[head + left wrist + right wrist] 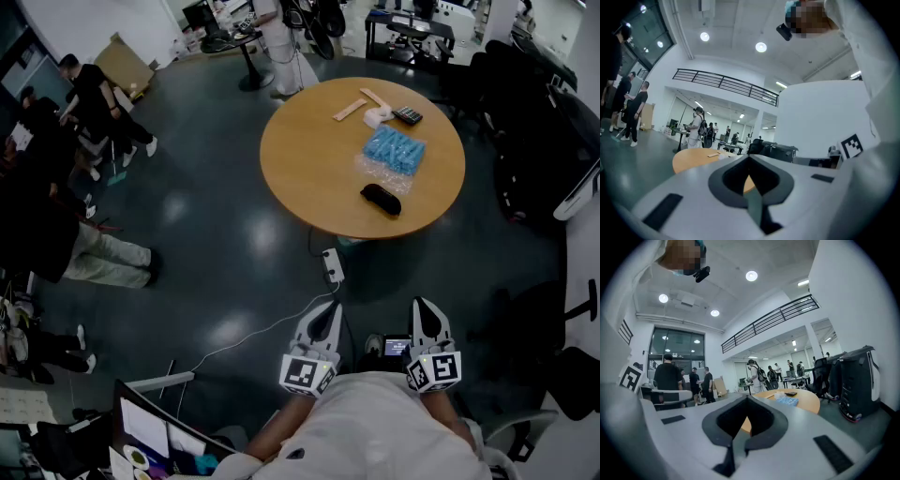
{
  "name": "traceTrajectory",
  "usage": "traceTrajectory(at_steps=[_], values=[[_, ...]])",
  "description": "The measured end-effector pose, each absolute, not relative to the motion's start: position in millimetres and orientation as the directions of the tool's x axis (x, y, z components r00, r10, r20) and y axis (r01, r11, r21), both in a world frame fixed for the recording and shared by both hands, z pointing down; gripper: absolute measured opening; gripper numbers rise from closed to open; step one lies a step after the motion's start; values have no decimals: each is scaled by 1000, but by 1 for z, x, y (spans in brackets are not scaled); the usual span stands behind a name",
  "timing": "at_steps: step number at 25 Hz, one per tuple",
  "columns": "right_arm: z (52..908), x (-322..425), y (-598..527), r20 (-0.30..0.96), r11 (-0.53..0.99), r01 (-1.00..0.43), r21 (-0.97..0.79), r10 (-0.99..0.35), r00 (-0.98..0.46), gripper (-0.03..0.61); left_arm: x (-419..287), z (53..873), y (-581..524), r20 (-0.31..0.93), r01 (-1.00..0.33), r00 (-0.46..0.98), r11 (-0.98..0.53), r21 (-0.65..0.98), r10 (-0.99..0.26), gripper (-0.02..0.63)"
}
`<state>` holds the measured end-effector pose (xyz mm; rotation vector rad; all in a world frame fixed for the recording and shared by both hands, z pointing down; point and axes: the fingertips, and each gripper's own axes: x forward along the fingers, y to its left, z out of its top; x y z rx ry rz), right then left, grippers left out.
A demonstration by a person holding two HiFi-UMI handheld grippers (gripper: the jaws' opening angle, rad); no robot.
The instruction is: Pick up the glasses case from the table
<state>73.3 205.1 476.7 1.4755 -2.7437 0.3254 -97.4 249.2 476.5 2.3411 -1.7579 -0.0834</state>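
- The left gripper (327,309) was held level close to the person's body, its jaws pressed together with nothing between them.
- The right gripper (423,304) was just to its right, its jaws likewise together and empty.
- The black glasses case (381,199) lay on the round wooden table (309,159), by its near-right edge and well apart from both grippers.
- A blue plastic packet (394,150) lay just beyond the case, and a calculator (407,115) lay farther off.
- A white power strip (333,265) lay on the dark floor between table and grippers.
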Motion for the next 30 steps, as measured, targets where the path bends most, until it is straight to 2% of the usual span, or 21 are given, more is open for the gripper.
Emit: traceTrajectory(at_steps=[14,25,30], values=[[480,104,185,100,544,-815,-197,-816,-569,15,-63,483,224,87,-935,299,-273,225,-950,6],[486,142,148,79,610,-762,-218,-767,-637,15,-32,491,191,111,-959,224,-199,202,-968,6],[495,150,130,98,602,-758,-250,-763,-639,15,-34,500,169,162,-966,215,-185,178,-963,6]])
